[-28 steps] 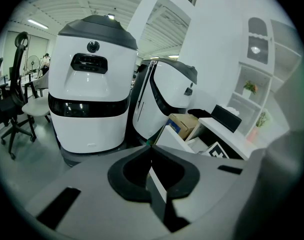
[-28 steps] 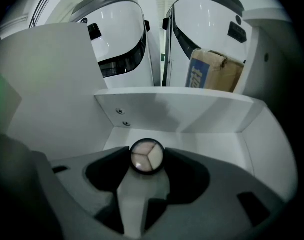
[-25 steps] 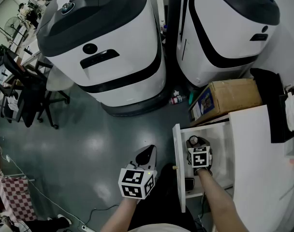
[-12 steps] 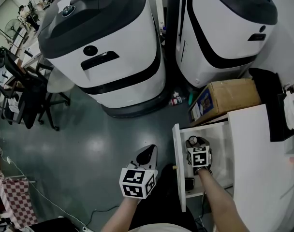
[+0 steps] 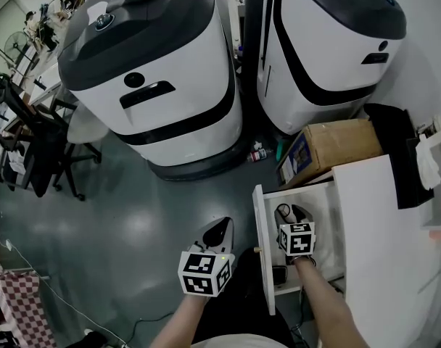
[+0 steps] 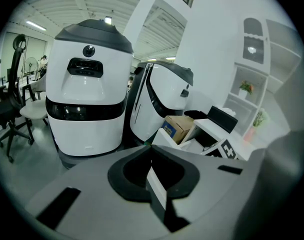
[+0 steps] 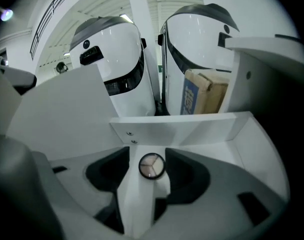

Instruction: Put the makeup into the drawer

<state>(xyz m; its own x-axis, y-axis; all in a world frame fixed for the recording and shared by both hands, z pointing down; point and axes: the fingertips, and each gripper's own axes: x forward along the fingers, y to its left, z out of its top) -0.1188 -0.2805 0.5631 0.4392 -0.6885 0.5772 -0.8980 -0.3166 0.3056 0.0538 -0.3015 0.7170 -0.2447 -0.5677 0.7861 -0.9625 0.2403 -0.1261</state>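
Observation:
A small round makeup compact (image 7: 151, 165) with a black rim and pale pans sits at the tip of my right gripper (image 7: 150, 180), which looks shut on it. In the head view the compact (image 5: 282, 210) and the right gripper (image 5: 288, 218) are inside the open white drawer (image 5: 329, 220), just above its floor. The drawer's back wall (image 7: 192, 126) stands right ahead of the compact. My left gripper (image 5: 219, 230) hangs over the floor, left of the drawer front, shut and holding nothing. In the left gripper view its jaws (image 6: 155, 178) are pressed together.
Two big white-and-black machines (image 5: 155, 71) (image 5: 329, 42) stand beyond the drawer. A cardboard box (image 5: 336, 147) sits behind it, with a small bottle (image 5: 258, 153) on the floor nearby. A dark item (image 5: 280, 274) lies at the drawer's near end. Office chairs (image 5: 32, 136) stand far left.
The head view has shifted a little. My right gripper stays in the drawer with the compact at its tip. The left gripper has hardly moved.

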